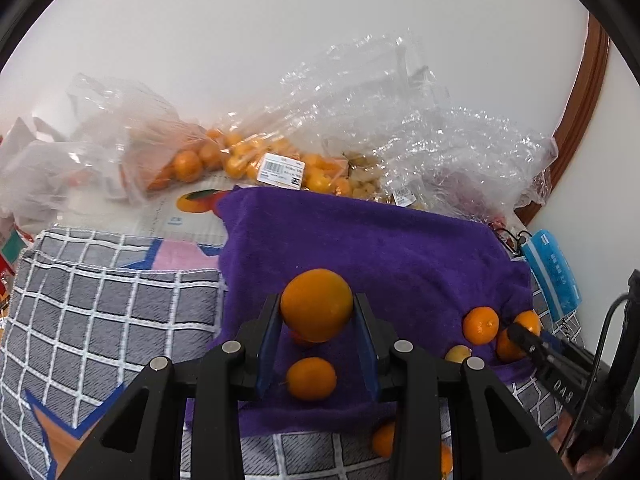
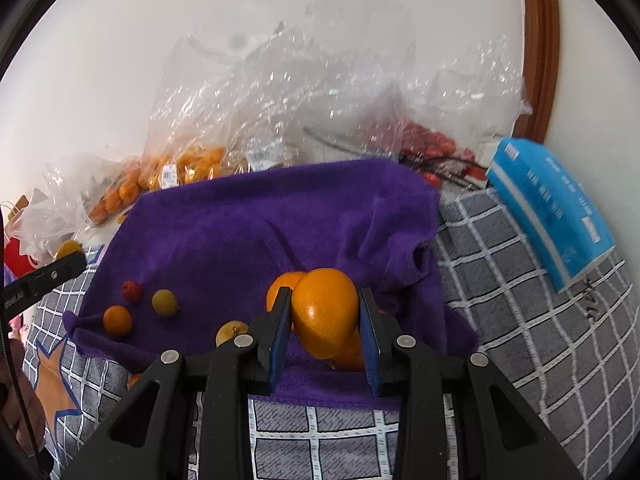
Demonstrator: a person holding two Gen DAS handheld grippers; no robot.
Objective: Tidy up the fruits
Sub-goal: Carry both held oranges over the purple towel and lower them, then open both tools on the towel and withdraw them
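Crowding the purple towel (image 2: 256, 224): loose fruit (image 2: 164, 302); bagged oranges (image 1: 240, 158) behind.

Towel (image 1: 360, 240) on checked cloth (image 1: 100, 312), bagged fruit (image 1: 240, 156) behind, loose fruits (image 1: 481, 325) on towel

A deep purple towel (image 1: 360, 248) is lying over a grey cloth (image 1: 100, 312) crossed with white grid lines. Bright orange citrus fruits (image 2: 325, 312) are glowing against it; at two o'clock, a blue packet (image 2: 548, 208) is showing.

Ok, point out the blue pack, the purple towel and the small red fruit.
blue pack (image 2: 552, 216), right wrist view, middle of its broad face
purple towel (image 2: 248, 216), right wrist view, bare centre
red fruit (image 2: 132, 291), right wrist view, its middle
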